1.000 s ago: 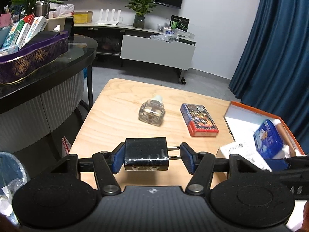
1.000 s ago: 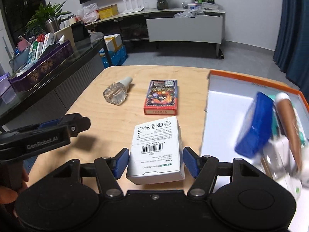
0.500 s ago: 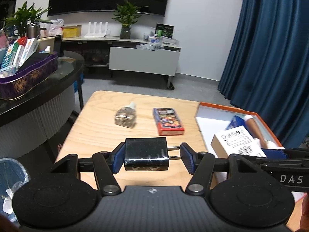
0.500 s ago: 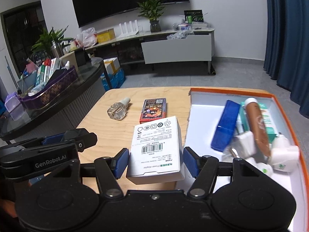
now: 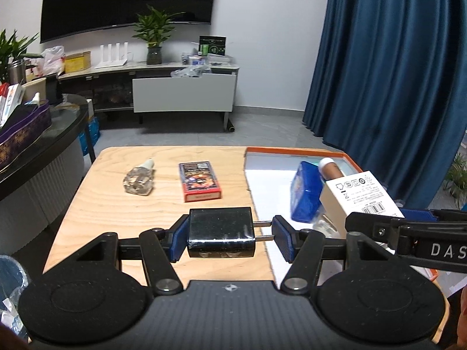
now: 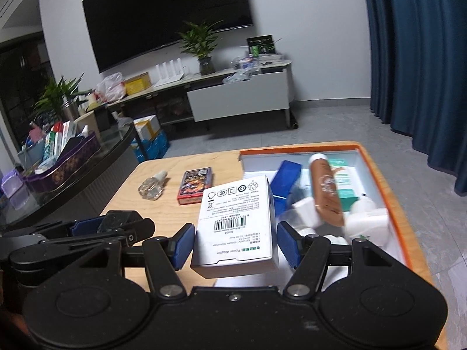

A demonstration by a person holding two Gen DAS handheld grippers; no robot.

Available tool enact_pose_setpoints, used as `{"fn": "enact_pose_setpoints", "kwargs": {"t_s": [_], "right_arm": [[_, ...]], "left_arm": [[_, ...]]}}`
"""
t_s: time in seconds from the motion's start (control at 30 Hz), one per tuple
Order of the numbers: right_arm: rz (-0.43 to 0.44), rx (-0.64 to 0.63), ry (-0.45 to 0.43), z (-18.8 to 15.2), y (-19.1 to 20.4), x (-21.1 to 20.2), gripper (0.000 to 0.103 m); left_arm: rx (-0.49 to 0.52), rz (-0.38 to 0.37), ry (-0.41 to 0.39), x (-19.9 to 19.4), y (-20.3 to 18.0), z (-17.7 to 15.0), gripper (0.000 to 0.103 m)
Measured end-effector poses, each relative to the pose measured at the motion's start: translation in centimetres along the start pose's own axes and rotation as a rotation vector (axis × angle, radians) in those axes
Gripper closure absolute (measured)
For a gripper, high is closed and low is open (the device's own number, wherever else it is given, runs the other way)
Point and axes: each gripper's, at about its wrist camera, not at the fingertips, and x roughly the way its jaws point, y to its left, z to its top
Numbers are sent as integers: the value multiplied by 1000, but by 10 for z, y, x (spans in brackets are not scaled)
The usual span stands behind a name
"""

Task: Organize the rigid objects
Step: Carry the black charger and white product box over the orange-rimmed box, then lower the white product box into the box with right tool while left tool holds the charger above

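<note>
Living room: wall television, media console

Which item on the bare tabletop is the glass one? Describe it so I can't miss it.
Start at the light wooden table, on its open side left of the orange-rimmed white tray. Two things lie there: a red and blue card box and, left of it, the clear faceted glass bottle, on its side, with a whitish cap.

My white box hides part of the blue case, and the tray's jumble blurs.
</note>
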Motion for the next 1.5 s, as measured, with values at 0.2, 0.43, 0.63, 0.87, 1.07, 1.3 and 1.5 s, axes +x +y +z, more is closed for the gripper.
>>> {"fn": "enact_pose_setpoints", "kwargs": {"t_s": [0.2,0.43,0.63,0.87,1.07,1.3,1.5], "right_arm": [[-10,39,-18,-2,-15,-9,28],[-22,68,-38,-3,-28,-18,28],[-44,90,-55,-3,-39,-26,28],[-81,116,-67,-6,-55,-36,28],[-116,146,-79,-6,-71,-44,28],[-149,171,-88,-9,-87,-51,28],[-162,186,-88,-10,-95,-53,28]], "left_arm": [[32,-6,-6,0,-11,0,42],[57,-32,-9,1,-28,2,42],[82,-66,-7,2,-43,2,42],[103,-106,-2,5,-58,0,42],[120,-135,4,7,-68,-1,42],[136,-155,6,12,-77,1,42],[140,-162,6,13,-81,2,42]]}}
